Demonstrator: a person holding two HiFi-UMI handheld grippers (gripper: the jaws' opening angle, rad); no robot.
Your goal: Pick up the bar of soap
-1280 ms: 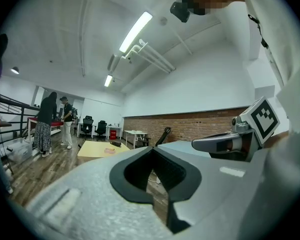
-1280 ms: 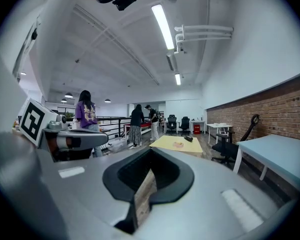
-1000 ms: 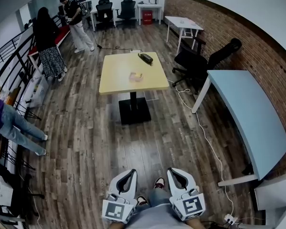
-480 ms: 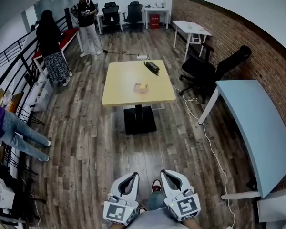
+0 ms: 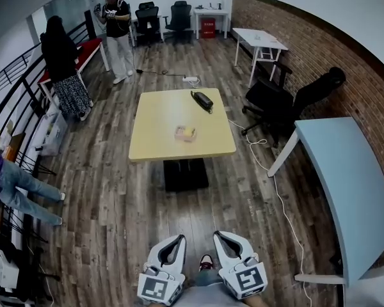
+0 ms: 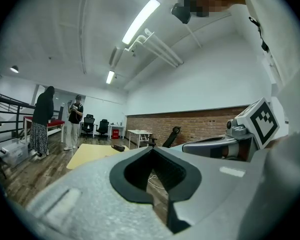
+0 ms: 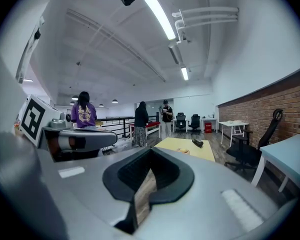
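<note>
The bar of soap, small and pale yellow, lies near the middle of a yellow table a few steps ahead of me. The right gripper view shows the soap as a tiny shape on the table; the left gripper view shows only the table. My left gripper and right gripper sit low at the frame's bottom, side by side above my shoes and far from the soap. Both are shut and hold nothing, as seen on the left gripper and the right gripper.
A black object lies at the table's far edge. Black office chairs and a light-blue table stand to the right, with a cable on the wood floor. People stand at the far left by a railing.
The yellow table with the soap has come nearer and sits lower in the head view. Both grippers stay shut and low at the bottom of the frame.
</note>
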